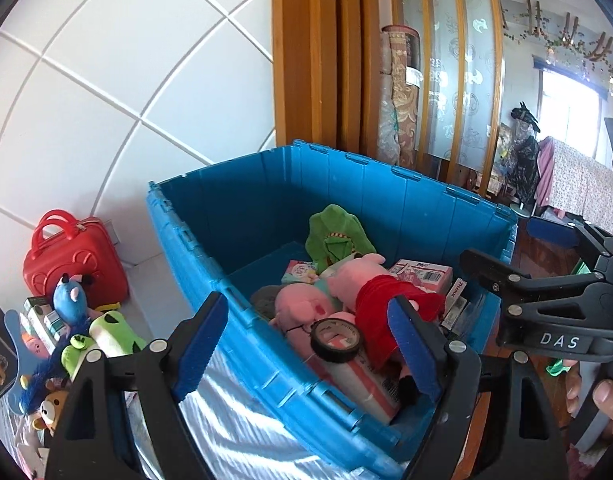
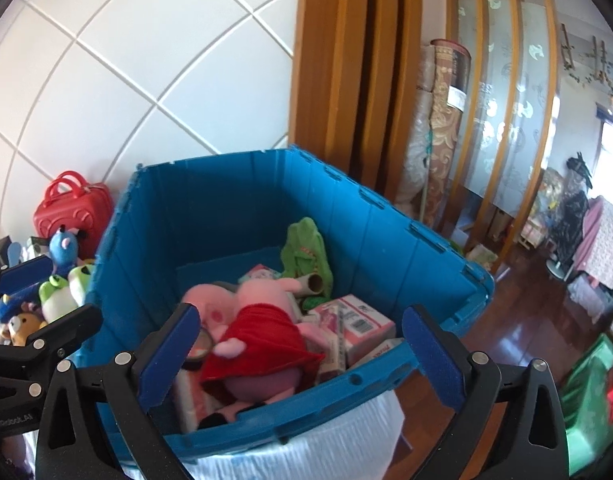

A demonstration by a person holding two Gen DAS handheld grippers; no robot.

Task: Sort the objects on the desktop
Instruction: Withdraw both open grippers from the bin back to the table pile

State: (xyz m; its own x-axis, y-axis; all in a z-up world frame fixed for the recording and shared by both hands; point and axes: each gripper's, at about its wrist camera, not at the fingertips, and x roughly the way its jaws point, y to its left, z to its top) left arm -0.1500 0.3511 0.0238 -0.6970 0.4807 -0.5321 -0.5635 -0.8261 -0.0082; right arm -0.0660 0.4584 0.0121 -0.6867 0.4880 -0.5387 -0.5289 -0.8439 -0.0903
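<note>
- Both hand-held grippers hang over the near rim of the blue bin (image 2: 234, 208), jaws spread wide and nothing between the pads; the left hand-held gripper (image 1: 306, 340) and right hand-held gripper (image 2: 302, 352) are each empty.
- The bin already holds a pink pig in a red dress (image 2: 262, 328), a second pink plush (image 1: 302, 304), a green plush (image 1: 338, 236), a tape roll (image 1: 336, 338) and pink boxes (image 2: 358, 324).
- What is left to sort sits on the counter to the left of the bin: a blue plush (image 1: 68, 296), 2 green frogs (image 1: 106, 338) and a small bear (image 1: 52, 410), with a red case (image 1: 72, 256) behind them.
- That pile lies left of both hand-held grippers, and I judge the left one nearer, so it looks the natural one to swing over.
- The frogs' long axis is hard to tell from here.
</note>
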